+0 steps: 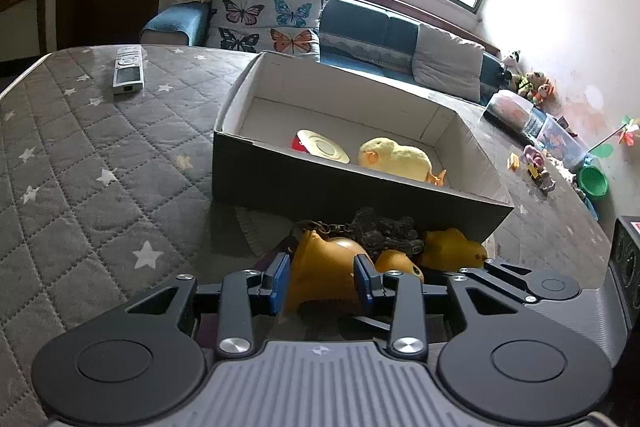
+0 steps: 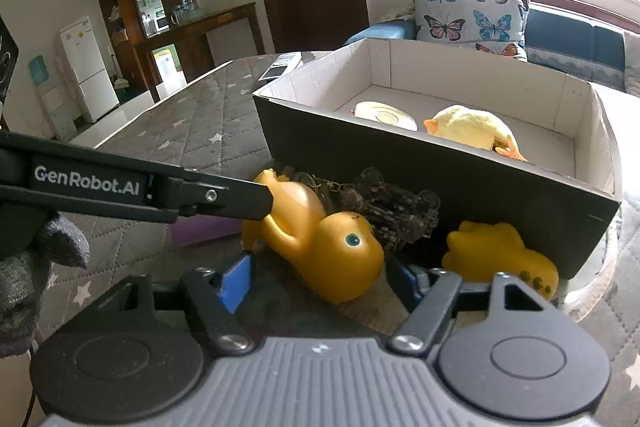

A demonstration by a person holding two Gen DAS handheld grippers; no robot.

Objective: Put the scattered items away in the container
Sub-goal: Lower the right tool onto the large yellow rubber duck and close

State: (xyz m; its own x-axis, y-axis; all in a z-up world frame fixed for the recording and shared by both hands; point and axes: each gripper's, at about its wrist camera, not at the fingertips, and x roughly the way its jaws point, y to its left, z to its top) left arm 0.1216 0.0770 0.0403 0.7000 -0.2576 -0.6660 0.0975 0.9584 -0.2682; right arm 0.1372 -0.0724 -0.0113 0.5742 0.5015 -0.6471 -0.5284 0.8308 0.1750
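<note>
A: Left wrist view: left hand-held gripper clamped on orange duck's tail end, box just ahead.
B: Right hand-held gripper apart, straddling duck's head, pads not touching. Smaller orange toy right of it.

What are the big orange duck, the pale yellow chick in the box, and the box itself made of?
The big orange duck looks like smooth rubber or soft plastic: glossy highlights. The pale yellow chick looks like plush: fuzzy, matte surface. The black box with white inside looks like cardboard: thin folded walls.
</note>
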